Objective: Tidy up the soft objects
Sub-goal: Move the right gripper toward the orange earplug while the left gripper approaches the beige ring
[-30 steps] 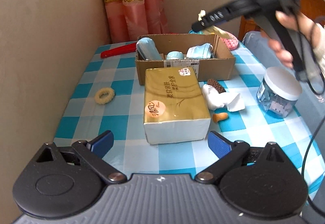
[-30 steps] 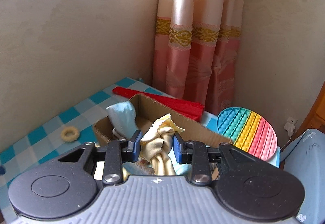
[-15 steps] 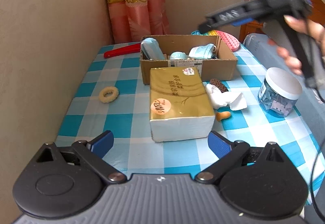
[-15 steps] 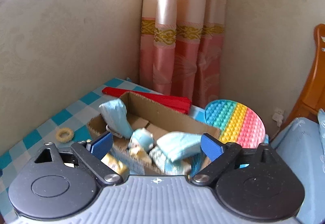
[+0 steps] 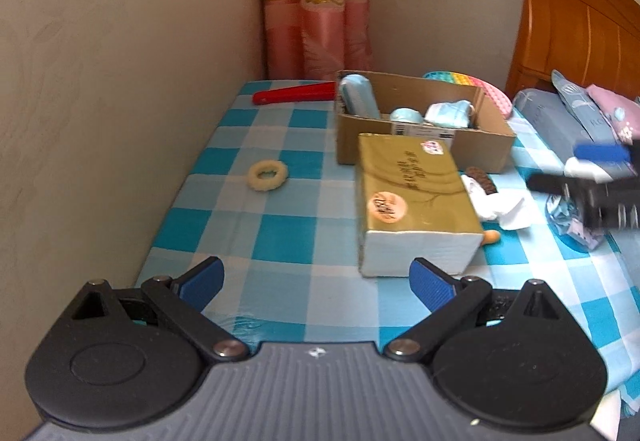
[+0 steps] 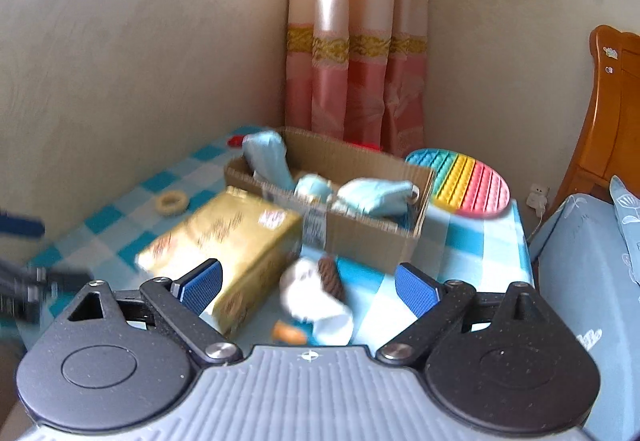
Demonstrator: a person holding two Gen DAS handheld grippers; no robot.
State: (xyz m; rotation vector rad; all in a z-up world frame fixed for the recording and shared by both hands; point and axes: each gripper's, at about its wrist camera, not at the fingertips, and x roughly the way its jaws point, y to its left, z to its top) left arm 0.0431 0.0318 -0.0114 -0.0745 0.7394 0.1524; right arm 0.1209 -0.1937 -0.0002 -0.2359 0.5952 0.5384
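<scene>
Since a second ago the right gripper [image 6: 307, 285] has let go of the cream cloth it carried over the cardboard box [image 5: 486, 143] and pulled back toward the near right; its jaws have just been opening and now stand wide with nothing between them.

Going left to right across the tabletop [image 5: 280, 237]: a cream ring-shaped scrunchie [image 5: 267, 175] lies alone on the checked cloth near the left wall, well apart from the box. A red folded item [image 5: 295, 95] lies at the far edge, left of the box. The left gripper [image 5: 317, 283] hovers at the near edge, its jaws open and empty. A gold tissue pack [image 5: 412, 197] sits in the middle, touching the box's near wall. Inside the box are several pale blue soft pieces [image 5: 448, 112]; the cream cloth cannot be made out there. Right of the pack lies a white cloth [image 6: 316, 305] with a brown scrunchie [image 6: 330, 277] on it, just in front of the right gripper. A rainbow pop mat [image 6: 466, 181] sits at the far right.

By my reading the sorting is partly done: left to box are the white cloth, the brown scrunchie and the cream ring.
</scene>
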